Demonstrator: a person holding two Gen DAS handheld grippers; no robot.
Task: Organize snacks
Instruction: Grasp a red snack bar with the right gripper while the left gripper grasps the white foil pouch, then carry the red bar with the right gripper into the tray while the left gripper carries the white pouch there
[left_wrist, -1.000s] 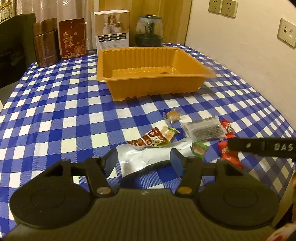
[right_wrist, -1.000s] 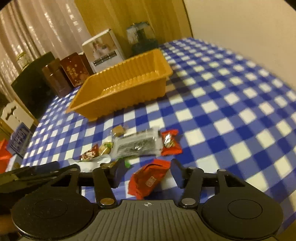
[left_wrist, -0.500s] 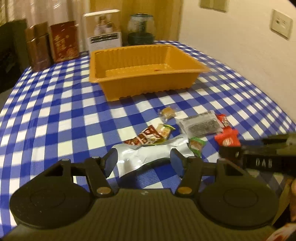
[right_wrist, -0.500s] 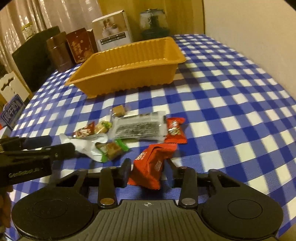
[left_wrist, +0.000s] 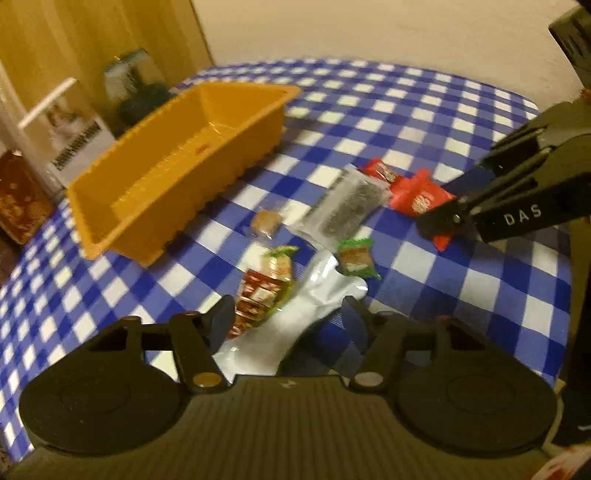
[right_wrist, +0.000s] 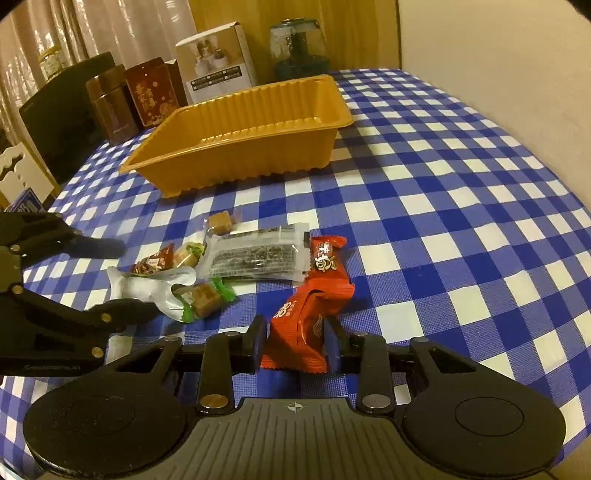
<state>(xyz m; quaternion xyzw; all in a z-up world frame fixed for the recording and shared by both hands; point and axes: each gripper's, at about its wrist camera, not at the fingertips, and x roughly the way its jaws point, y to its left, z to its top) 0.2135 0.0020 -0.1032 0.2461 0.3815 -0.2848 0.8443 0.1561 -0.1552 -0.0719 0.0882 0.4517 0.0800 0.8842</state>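
Snacks: loose cluster on the checked tablecloth (right_wrist: 461, 206), on the near side of the orange tray (right_wrist: 236, 147), apart from it.
Right gripper (right_wrist: 294, 343): I read the jaws as narrow, both pads pressed on the red packet (right_wrist: 299, 332).
Red packet axis: long axis runs from my right gripper toward the tray; its far end touches a smaller red packet (right_wrist: 327, 254).
Left gripper (left_wrist: 288, 321): jaws wide, gripping nothing; the silver pouch (left_wrist: 291, 332) lies between the fingers; I cannot tell if they touch it.
Silver pouch axis: slanted, far end pointing right of the tray.
Others: dark seaweed pack (right_wrist: 255, 256) nearer the tray than the pouch; green-wrapped candy (right_wrist: 203, 297) on the pouch's end.
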